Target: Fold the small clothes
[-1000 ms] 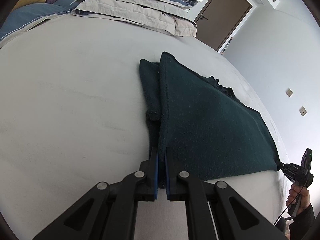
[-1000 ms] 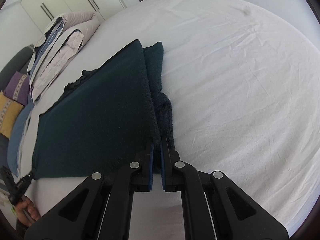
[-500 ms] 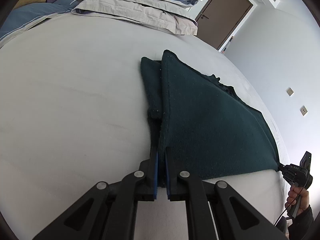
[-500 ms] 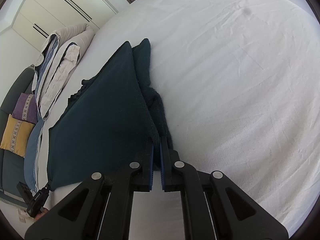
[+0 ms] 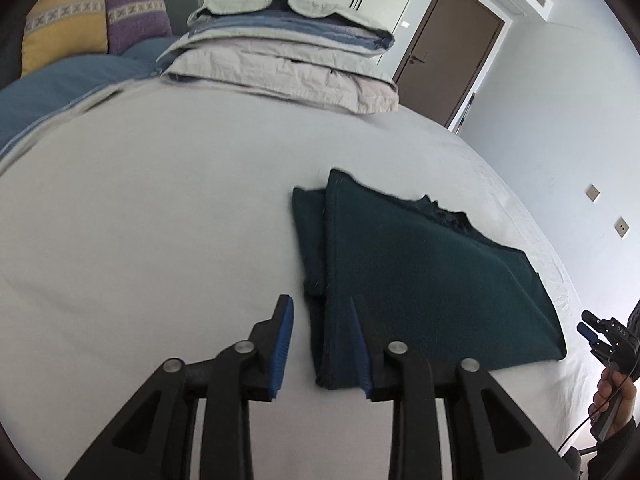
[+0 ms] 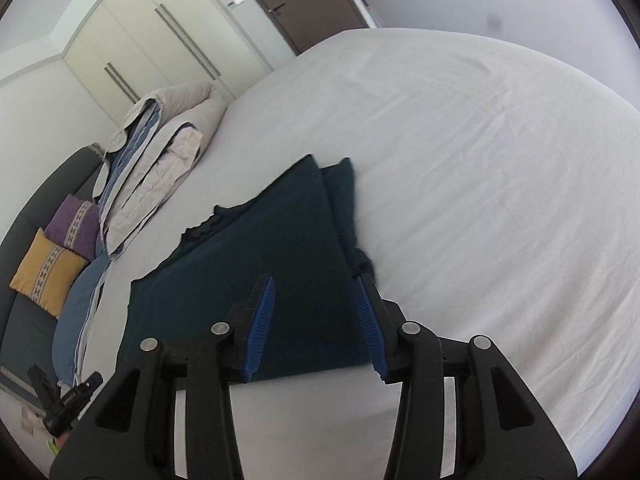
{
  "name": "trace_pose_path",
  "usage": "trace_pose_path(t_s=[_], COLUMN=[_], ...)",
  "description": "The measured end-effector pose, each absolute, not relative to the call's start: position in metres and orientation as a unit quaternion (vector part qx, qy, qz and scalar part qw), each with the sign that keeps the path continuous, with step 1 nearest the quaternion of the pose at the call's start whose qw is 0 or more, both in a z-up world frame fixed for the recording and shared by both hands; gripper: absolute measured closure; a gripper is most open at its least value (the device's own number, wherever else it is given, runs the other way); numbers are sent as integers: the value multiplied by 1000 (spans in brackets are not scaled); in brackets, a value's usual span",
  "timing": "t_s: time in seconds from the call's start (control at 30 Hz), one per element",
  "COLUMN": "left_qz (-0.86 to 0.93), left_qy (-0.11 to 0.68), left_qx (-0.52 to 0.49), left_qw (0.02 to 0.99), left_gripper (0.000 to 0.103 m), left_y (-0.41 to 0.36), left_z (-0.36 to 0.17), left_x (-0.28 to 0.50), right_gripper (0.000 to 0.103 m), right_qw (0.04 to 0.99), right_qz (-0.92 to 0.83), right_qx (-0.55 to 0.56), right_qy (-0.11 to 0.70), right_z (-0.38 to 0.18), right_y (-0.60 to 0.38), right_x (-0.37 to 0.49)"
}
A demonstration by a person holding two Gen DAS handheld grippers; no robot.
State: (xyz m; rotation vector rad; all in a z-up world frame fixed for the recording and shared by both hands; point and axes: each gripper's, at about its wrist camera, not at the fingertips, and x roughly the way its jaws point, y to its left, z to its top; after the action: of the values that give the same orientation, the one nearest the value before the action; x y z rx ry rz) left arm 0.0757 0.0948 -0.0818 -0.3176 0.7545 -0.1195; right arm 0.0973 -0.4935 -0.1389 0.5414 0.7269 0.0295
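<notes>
A dark green garment (image 5: 424, 280) lies folded flat on the white bed sheet (image 5: 160, 220); it also shows in the right wrist view (image 6: 260, 256). My left gripper (image 5: 320, 344) is open, just above the garment's near left corner, holding nothing. My right gripper (image 6: 316, 320) is open above the garment's near right corner, holding nothing. The right gripper also shows at the right edge of the left wrist view (image 5: 600, 336), and the left gripper at the lower left of the right wrist view (image 6: 60, 404).
A stack of folded beige and blue bedding (image 5: 288, 52) lies at the far end of the bed. Yellow (image 5: 60, 40) and purple (image 5: 136, 12) cushions rest on a dark sofa beyond. A brown door (image 5: 452, 52) and white wardrobes stand behind.
Both grippers were shut on the garment's near corners; now both have opened, let go and lifted back a little. The garment has dropped flat on the sheet.
</notes>
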Motion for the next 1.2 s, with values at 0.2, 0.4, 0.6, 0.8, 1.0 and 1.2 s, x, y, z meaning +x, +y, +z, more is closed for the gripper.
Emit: trace_pose_path(t_s=[0.2,0.4,0.6,0.8,1.0,1.2], left_qz=[-93,-85,-74,-88,-92,-92], left_qy=[349,355,400,396,393,390], left_qx=[-49,33,-42,-66,-63,-55], left_qw=[931,930,912,911,913,915], left_gripper=[43,43,42,42,39,35], left_y=[18,-37,3,13,10,7], left_z=[-68,-93,-141,-145,-148,-150], left_x=[141,212,236,234,233,233], right_gripper=[62,62,66,89,88,81], right_qw=[870,834,819,805,837,862], right_qz=[106,150,121,92,27,27], right_qx=[306,357,412,492,458,409], right_qy=[371,394,381,318,300,297], right_z=[-152,-184,-221,-235,-221,-181], right_y=[-424,-376,-412,-493,-531,-502], right_x=[178,258,297,292,290,251])
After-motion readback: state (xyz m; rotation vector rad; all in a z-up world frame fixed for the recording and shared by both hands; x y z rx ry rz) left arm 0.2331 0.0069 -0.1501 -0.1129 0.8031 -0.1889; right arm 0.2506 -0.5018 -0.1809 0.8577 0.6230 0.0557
